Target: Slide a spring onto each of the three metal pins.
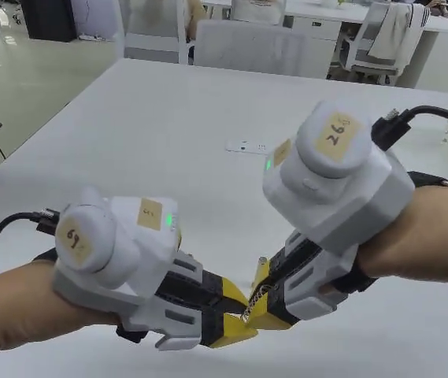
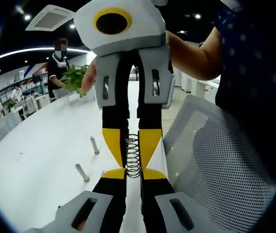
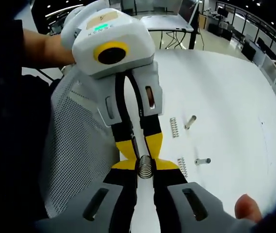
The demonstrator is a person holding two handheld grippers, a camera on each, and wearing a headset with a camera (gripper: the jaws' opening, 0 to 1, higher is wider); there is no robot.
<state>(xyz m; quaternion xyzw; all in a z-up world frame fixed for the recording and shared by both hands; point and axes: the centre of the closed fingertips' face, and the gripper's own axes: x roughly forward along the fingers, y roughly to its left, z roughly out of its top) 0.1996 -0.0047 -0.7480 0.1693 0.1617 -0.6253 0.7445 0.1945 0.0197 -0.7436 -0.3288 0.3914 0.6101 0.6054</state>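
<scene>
Spring [image 2: 133, 153] clamped at once by right gripper [image 2: 133, 164] and left gripper [image 3: 139, 156]; pins [image 2: 94, 144] near spring. Advisable: free one end, keep it straight.

- My left gripper [image 1: 235, 315] is wearing a white shell, black jaws with yellow tips, and a sticker [image 1: 74, 239] marked 69.
- My right gripper [image 1: 261, 303] is showing the same colours (its sticker reads 26).
- A black cable [image 1: 3, 236] is trailing from each.
- I'm wearing a dark dotted top [image 2: 244, 48].

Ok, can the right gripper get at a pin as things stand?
Probably not: right gripper and left gripper both pinch one spring, tips together. The pin lies free on the table.
</scene>
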